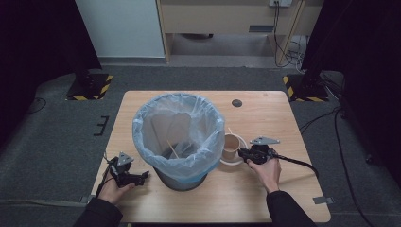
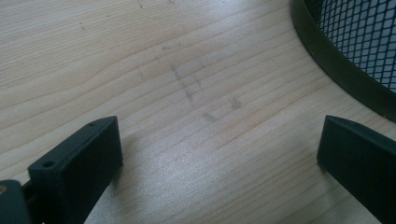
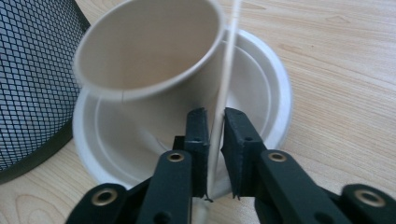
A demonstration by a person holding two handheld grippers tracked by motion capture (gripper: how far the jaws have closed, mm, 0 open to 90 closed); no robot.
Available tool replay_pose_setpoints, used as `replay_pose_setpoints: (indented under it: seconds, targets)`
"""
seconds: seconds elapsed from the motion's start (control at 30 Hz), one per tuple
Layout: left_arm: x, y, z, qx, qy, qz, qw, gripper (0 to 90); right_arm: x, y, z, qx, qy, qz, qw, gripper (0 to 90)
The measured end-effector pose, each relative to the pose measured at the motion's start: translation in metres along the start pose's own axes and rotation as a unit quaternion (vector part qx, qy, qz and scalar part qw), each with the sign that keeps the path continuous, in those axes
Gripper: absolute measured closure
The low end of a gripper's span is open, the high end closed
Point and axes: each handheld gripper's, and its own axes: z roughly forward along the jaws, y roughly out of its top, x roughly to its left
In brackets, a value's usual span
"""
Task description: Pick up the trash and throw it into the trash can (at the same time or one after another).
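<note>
On the wooden counter (image 1: 265, 198) a black mesh waste bin (image 1: 178, 137), lined with a pale blue plastic bag (image 1: 208, 142), stands a little left of the middle, nearer the near edge than the far one. Just to its right, and touching or almost touching its base, sits a white paper bowl (image 3: 275, 88) with a tan paper cup (image 3: 149, 51) standing in it, tilted toward the bin.

The right tongs (image 3: 215, 140) reach in from the counter's right side, held low in the person's right hand (image 1: 267, 172). Their jaws have closed to a narrow gap around a thin pale wooden stick (image 3: 226, 74), which runs up between the pads and leans against the rim of the cup. In the right gripper view the pads stand hard beside the stick, clamped on it, and its lower end hangs just below the jaws, over the near rim of the bowl.

The left tongs (image 1: 142, 177) lie low over the counter near its near left corner, held in the left hand (image 1: 113, 189) and pointing toward the bin's foot. In the left gripper view their jaws stand wide apart with bare wood between them, the bin's dark base ring (image 2: 336, 60) curving past the upper right.

Another thin stick (image 1: 172, 148) lies slanted inside the bin.
</note>
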Motion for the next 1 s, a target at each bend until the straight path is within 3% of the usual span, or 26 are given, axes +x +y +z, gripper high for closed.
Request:
replay_pose_setpoints:
  seconds: [0.1,0.47,0.8,1.0]
  targets:
    - [0.000,0.000,0.000,0.000,0.000,0.000,1.0000,0.0,0.000,0.001,-0.001,0.000,0.002,0.004,1.0000,85.4]
    - [0.000,0.000,0.000,0.000,0.000,0.000,1.0000,0.0,-0.003,0.005,-0.006,-0.007,0.000,0.009,0.9999,85.9]
    - [0.000,0.000,0.000,0.000,0.000,0.000,1.0000,0.0,-0.011,0.013,-0.021,-0.045,-0.011,0.017,0.9988,86.0]
    - [0.000,0.000,0.000,0.000,0.000,0.000,1.0000,0.0,-0.020,0.021,-0.038,-0.084,-0.016,0.033,0.9958,85.9]
